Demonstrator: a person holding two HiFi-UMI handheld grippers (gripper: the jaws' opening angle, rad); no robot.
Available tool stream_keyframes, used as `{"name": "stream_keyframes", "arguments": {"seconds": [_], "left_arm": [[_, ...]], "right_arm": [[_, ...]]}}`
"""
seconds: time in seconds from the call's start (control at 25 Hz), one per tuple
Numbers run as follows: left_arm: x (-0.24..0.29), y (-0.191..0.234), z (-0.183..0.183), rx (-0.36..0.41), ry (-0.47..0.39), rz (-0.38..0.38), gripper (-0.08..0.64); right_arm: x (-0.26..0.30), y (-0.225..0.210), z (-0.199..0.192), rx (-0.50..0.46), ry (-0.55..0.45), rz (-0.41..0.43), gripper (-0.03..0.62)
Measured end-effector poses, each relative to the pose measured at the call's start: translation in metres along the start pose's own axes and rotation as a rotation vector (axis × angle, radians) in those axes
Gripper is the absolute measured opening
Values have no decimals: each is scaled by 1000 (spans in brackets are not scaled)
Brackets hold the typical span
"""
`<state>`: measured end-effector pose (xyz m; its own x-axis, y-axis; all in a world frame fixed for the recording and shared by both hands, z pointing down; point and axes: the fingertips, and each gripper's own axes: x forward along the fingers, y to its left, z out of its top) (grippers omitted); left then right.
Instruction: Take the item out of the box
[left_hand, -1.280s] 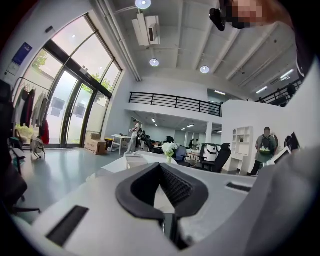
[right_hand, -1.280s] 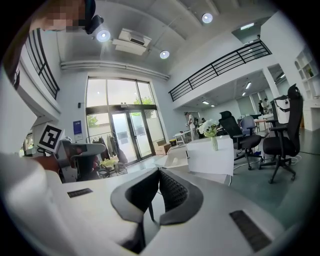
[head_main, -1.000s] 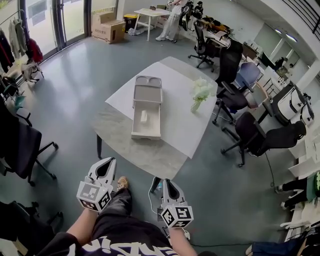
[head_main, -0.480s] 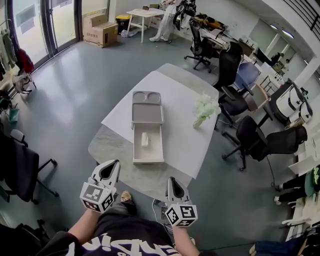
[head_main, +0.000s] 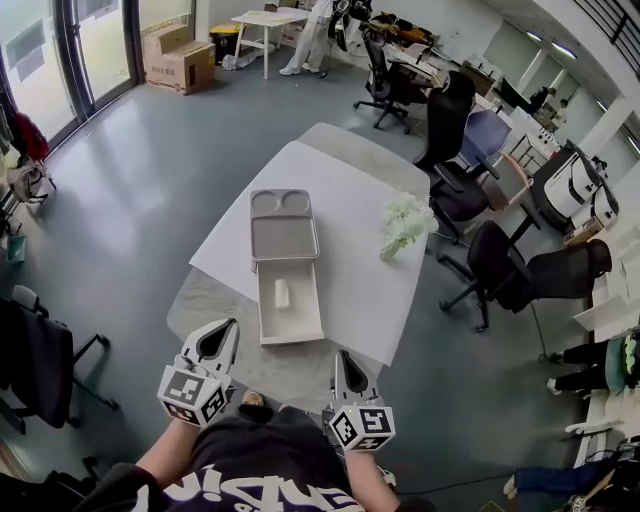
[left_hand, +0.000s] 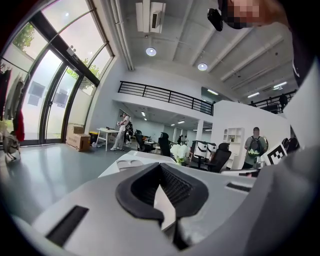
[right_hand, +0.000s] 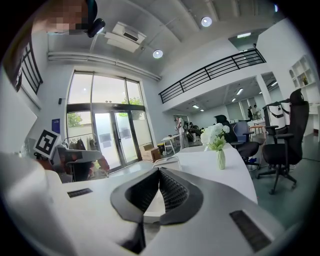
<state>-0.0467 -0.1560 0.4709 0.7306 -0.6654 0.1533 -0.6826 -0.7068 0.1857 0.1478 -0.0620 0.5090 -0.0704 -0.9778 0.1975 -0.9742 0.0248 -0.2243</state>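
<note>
Both claws, left (head_main: 222, 330) and right (head_main: 343, 358), are pressed together and empty, held short of the table (head_main: 215, 300). The item (head_main: 283, 294) lies untouched in the open box (head_main: 298, 325). Reaching, gripping and lifting are all left to do.

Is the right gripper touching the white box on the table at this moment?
Apart. The head view shows the right gripper, shut and empty, near the person's body, and a strip of bare tabletop shows between its tips and the box.

white item (head_main: 283, 294) in box (head_main: 296, 327), too small to identify
</note>
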Motion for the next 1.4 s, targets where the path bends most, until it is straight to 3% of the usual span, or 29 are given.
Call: {"name": "stream_keyframes", "arguments": {"seconds": [0.56,0.72,0.8,0.88,1.12,1.4], "left_arm": [[30,2,14,-1,-26,36,9],[34,7,12,-8,-21,53,9],[36,6,11,-6,-20,61,9],[36,8,10,-5,-17,68,9],[34,17,10,-7,-10,83,9],[34,26,8,-13,-10,103,9]], "right_arm": [[38,-14,29,-29,-25,88,36],[46,-14,31,-25,-15,119,111],[49,-16,28,-26,9,127,194],[55,-17,23,-25,40,126,235],[78,-5,23,-21,79,165,236],[131,10,0,-60,204,242,235]]}}
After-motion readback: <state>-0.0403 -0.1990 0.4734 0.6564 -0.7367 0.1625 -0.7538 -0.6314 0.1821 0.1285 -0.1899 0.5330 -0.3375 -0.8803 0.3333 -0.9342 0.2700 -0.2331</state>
